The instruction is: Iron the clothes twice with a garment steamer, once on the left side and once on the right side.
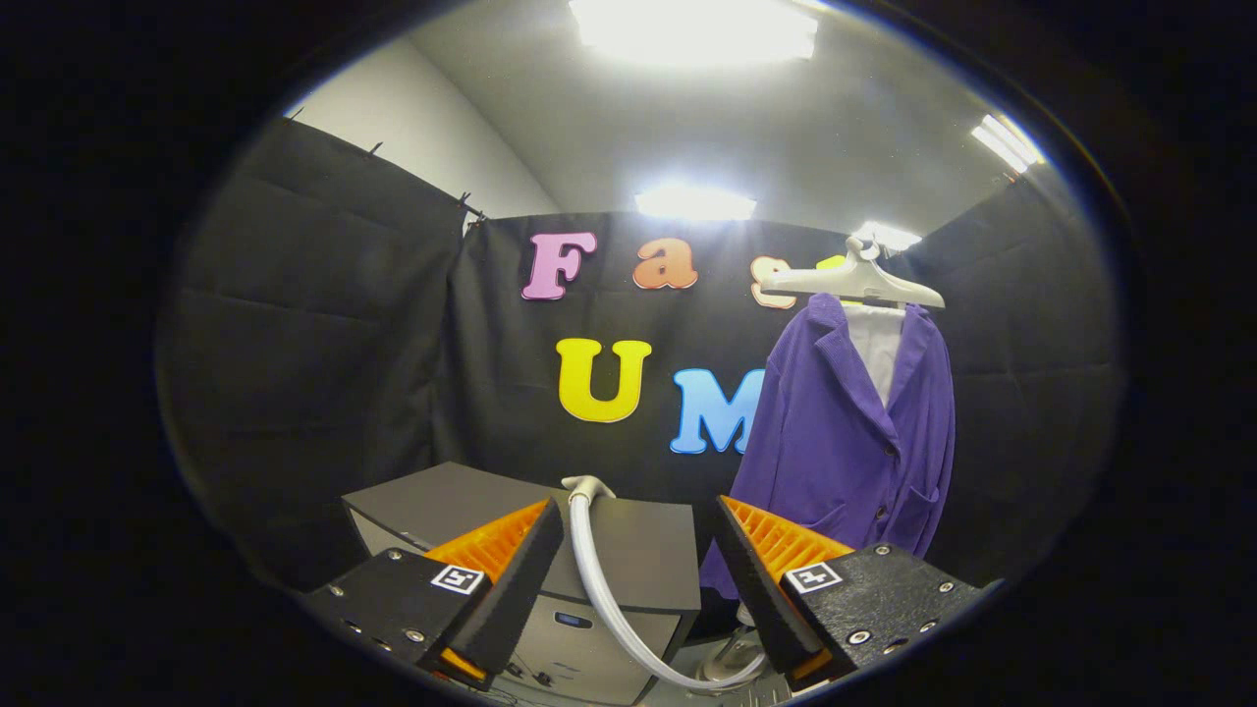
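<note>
My hand-held gripper [638, 570] is released, its fingers spread wide with nothing between them, the steamer's pale hose [601, 579] curving up in the gap from the grey steamer unit [628, 550] just ahead, and the purple jacket [845, 442] hangs beyond on a hanger [852, 283].

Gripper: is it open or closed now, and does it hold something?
Gripper: open, holding nothing; the steamer hose runs between its fingers, untouched.
</note>
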Demonstrator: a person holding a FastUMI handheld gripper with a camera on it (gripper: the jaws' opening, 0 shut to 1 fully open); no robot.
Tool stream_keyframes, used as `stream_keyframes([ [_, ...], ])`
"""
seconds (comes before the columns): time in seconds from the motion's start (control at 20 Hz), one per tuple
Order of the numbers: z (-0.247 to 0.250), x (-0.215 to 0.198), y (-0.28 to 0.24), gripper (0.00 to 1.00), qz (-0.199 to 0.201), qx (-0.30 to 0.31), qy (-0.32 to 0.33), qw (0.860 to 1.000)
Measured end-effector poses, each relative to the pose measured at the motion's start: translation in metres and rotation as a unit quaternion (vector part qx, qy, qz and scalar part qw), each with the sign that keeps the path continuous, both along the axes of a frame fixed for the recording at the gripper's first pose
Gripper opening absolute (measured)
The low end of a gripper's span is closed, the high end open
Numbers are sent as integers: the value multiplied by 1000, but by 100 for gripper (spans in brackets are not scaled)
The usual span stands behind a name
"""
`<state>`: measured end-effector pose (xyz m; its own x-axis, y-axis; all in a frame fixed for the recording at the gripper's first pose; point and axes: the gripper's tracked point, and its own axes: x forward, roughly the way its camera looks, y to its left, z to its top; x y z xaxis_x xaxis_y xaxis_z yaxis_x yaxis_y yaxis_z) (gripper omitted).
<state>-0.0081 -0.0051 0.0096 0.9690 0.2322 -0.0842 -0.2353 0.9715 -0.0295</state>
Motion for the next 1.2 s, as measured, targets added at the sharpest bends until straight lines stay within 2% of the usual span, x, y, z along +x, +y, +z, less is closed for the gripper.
stream_keyframes([
  [0.15,-3,-5,7,95,44,9,32,998],
  [0.25,5,-6,9,95,59,11,34,998],
  [0.45,22,14,24,94,66,22,44,997],
  [0.6,37,47,43,95,71,51,54,995],
  [0.8,29,107,60,95,43,82,96,991],
  [0.95,11,151,77,94,17,119,146,982],
  [1.2,-40,226,101,96,-24,126,230,965],
])
